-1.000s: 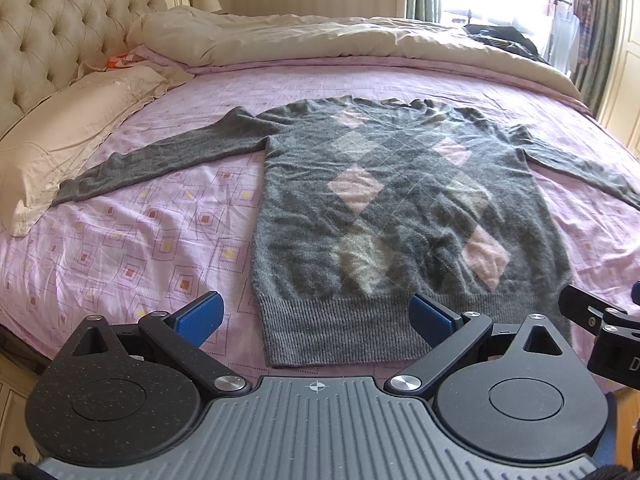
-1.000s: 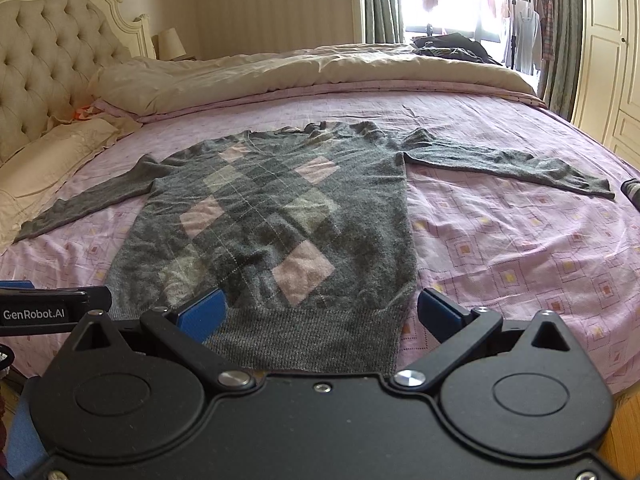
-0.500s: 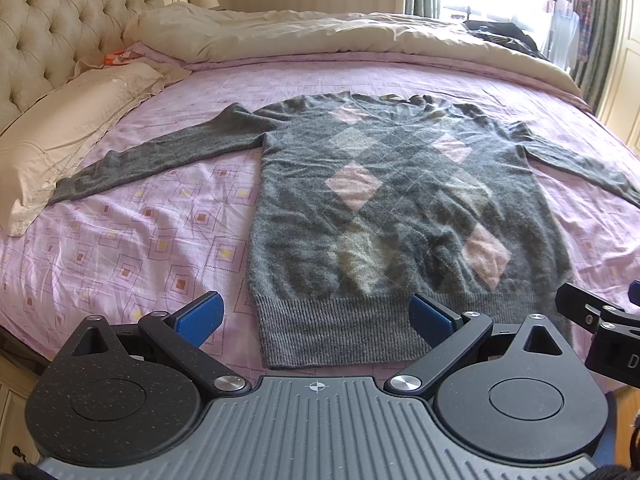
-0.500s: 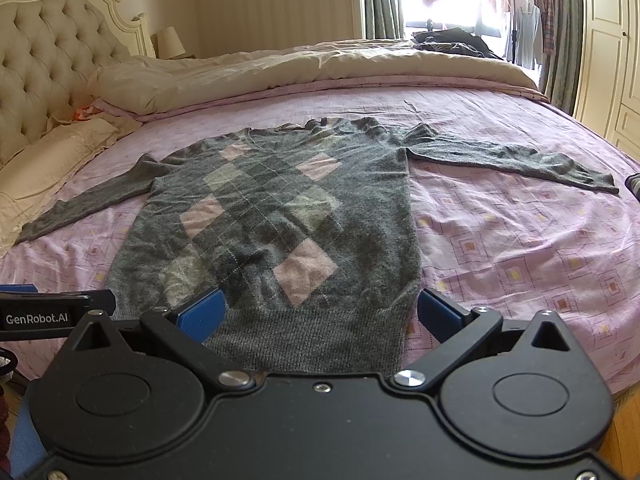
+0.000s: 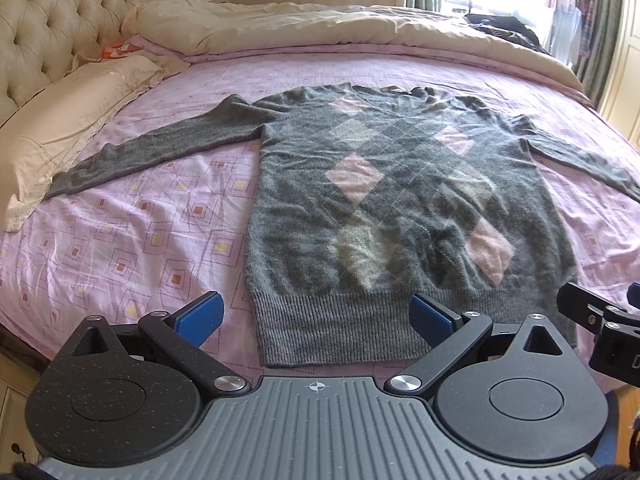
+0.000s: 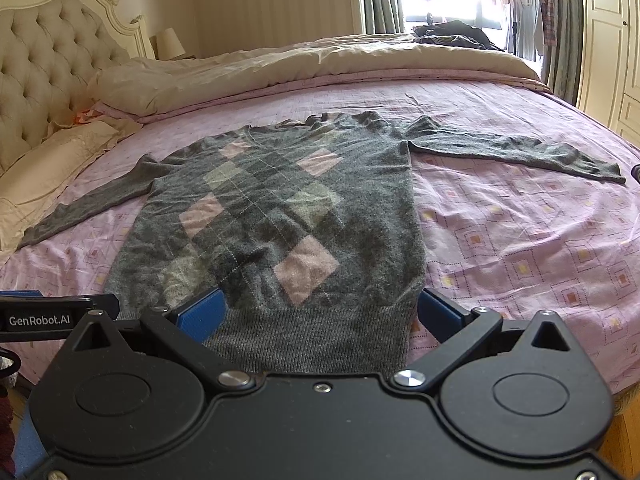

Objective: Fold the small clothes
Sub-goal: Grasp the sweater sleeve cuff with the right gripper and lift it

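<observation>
A grey argyle sweater (image 5: pixel 400 208) with pink and pale diamonds lies flat, front up, on the pink patterned bed sheet (image 5: pixel 140 220), both sleeves spread out to the sides. It also shows in the right wrist view (image 6: pixel 280 216). My left gripper (image 5: pixel 316 316) is open and empty, hovering just short of the ribbed hem's left part. My right gripper (image 6: pixel 320 308) is open and empty above the hem's right part. The right gripper's edge shows in the left wrist view (image 5: pixel 600 328).
A cream pillow (image 5: pixel 68 128) lies at the left by the tufted headboard (image 5: pixel 60 28). A beige duvet (image 5: pixel 340 32) is bunched along the far side. Dark clothes (image 6: pixel 452 34) lie beyond it near the window. A wardrobe (image 6: pixel 612 40) stands at right.
Both grippers have moved slightly forward and lower toward the sweater's hem. Both stay open. The sweater has not moved.
</observation>
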### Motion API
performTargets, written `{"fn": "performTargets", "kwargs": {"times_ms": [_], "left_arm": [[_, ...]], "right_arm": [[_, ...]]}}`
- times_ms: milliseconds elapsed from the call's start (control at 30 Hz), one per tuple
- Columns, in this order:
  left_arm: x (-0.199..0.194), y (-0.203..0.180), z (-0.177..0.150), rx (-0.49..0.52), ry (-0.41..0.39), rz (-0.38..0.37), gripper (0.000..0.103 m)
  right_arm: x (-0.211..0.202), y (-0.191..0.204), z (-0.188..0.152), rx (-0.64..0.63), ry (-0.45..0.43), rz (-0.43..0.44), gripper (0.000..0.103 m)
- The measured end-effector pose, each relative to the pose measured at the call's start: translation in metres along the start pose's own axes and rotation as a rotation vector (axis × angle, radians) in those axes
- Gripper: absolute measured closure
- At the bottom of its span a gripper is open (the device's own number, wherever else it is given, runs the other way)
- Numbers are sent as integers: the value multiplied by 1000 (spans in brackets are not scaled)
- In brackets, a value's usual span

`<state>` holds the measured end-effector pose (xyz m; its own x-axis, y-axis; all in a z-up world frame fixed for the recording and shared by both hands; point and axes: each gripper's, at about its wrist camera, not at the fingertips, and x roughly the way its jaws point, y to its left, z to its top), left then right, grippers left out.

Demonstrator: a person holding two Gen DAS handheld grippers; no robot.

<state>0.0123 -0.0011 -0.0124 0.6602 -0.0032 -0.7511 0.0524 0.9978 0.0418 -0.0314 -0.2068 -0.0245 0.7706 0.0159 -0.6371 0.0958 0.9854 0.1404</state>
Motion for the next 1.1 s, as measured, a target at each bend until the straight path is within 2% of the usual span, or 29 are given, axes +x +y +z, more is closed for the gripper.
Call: {"fn": "performTargets", "kwargs": {"times_ms": [200,300,333,367,467,667,800,867,933,1033,1100], "left_arm": [[5,2,10,-20,-13,-24,3],[7,4,18,-33,-41,-38,3],[8,5,21,-33,-59,-45,4],[9,5,24,-33,-75,-49,10],[15,5,36,-26,-109,-58,14],[39,-4,62,22,-140,-42,14],[58,-10,79,20,-174,-76,14],[68,-13,88,16,-182,-93,14],[79,-18,97,20,-183,-95,14],[97,-27,107,50,-177,-73,14],[109,-31,111,65,-168,-57,14]], "right_arm": [[4,-8,9,8,-60,40,1],[10,-20,16,39,-99,92,1],[13,-26,19,55,-105,109,1],[17,-31,22,78,-105,113,1],[32,-49,33,120,-96,73,1],[64,-92,58,85,-85,-37,1],[83,-139,77,146,-62,-54,1],[92,-166,86,200,-42,-76,6],[99,-192,96,233,-35,-116,14],[106,-234,108,275,-43,-190,14],[111,-261,115,303,-42,-233,20]]}}
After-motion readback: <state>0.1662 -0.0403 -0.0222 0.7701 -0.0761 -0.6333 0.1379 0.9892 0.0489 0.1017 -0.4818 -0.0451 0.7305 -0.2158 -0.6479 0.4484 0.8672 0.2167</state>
